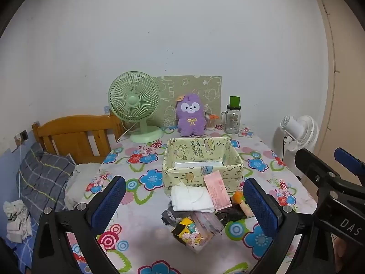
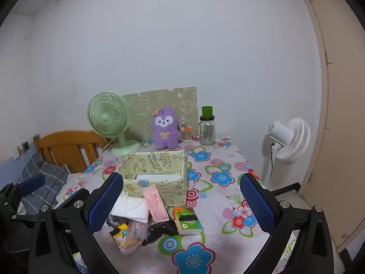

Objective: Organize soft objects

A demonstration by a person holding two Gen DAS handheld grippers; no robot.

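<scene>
A pile of soft items lies on the flowered table in front of a pale yellow fabric box [image 1: 203, 157] [image 2: 157, 171]. The pile holds a white mask pack [image 1: 192, 198] [image 2: 131, 206], a pink packet [image 1: 216, 189] [image 2: 155, 202], a cartoon tissue pack [image 1: 189, 230] [image 2: 124, 235], dark cloth [image 1: 230, 214] [image 2: 159, 229] and a green tissue pack [image 2: 188, 221]. My left gripper [image 1: 184, 205] is open, hovering above the pile and touching nothing. My right gripper [image 2: 182, 205] is open too, with the pile's right side between its fingers from afar. A purple plush [image 1: 191, 115] [image 2: 165, 129] sits at the back.
A green desk fan [image 1: 134, 107] [image 2: 109, 121], a glass jar with green lid [image 1: 233, 117] [image 2: 207, 126] and a small cup stand along the back wall. A white floor fan [image 2: 287, 139] is right of the table. A bed with a wooden headboard [image 1: 73, 134] lies left.
</scene>
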